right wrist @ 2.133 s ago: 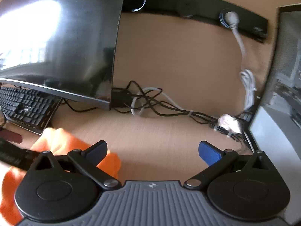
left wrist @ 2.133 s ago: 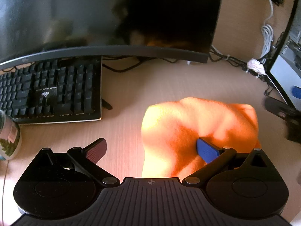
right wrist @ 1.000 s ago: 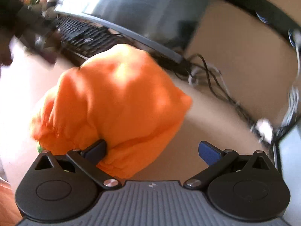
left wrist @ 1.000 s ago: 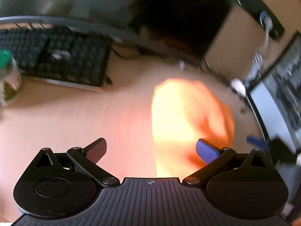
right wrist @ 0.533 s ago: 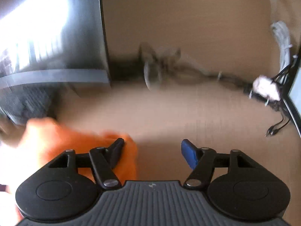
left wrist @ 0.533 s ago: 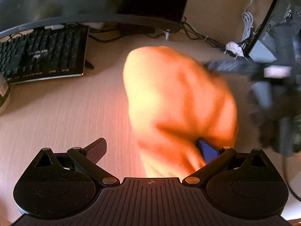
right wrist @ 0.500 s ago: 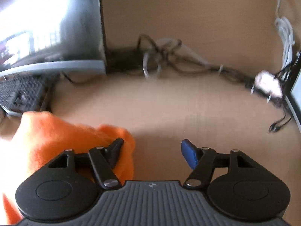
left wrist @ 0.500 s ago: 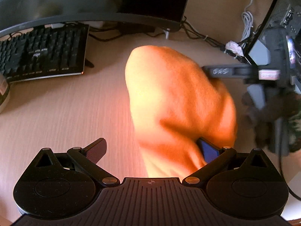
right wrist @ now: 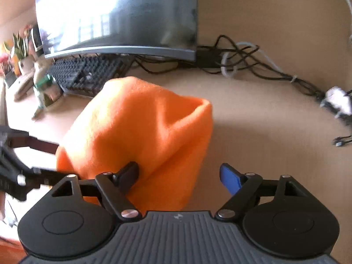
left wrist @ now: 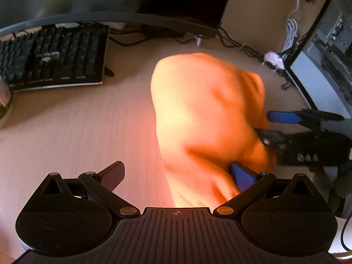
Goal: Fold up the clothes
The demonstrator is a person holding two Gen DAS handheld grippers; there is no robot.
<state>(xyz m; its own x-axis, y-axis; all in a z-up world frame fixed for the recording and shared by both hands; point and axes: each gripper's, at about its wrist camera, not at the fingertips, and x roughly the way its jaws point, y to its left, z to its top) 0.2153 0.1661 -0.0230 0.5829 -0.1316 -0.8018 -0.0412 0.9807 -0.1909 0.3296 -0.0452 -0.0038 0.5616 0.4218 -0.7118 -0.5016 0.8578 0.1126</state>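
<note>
Both grippers flank the orange garment [right wrist: 140, 136] on the desk [left wrist: 77, 127]. Half a sec ago my right gripper [right wrist: 179, 176] sat narrower; its jaws are opening now, cloth btwn them unpinched. Left gripper [left wrist: 176, 172] wide, holding nothing. Fold needs a fresh grab.

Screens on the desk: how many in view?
2. A curved monitor stands at the back, above the black keyboard. A second screen sits at the right edge of the left wrist view, only partly in frame. Others may lie outside both views.
</note>
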